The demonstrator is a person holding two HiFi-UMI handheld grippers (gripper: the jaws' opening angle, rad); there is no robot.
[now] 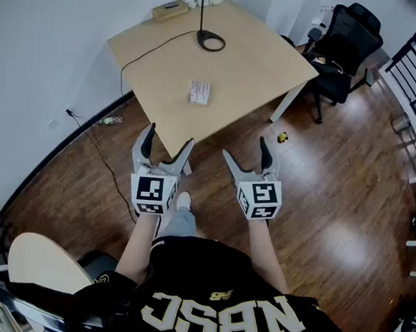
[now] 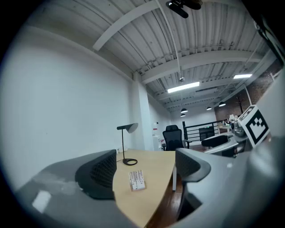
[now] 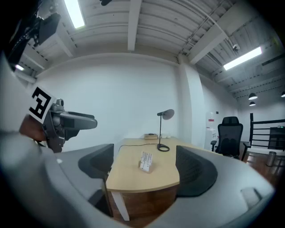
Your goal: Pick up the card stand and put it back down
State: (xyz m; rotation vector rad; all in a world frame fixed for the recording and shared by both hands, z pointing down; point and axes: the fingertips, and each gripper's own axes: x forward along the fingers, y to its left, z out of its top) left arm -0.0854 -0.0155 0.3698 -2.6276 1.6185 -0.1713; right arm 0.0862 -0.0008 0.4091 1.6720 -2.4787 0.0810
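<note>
Approach: left gripper (image 1: 168, 138) and right gripper (image 1: 246, 149) spread, short of small white card stand (image 1: 199, 92) on pale wooden tabletop (image 1: 252, 65); off-centre closing, we judge, could topple it.

Grey left claw (image 1: 170, 137) and right claw (image 1: 247, 148), black-and-white marker cubes (image 1: 153, 193), black jersey (image 1: 200, 263) with cream lettering.

The person's black shirt (image 1: 224, 319) reads "NBSC".
</note>
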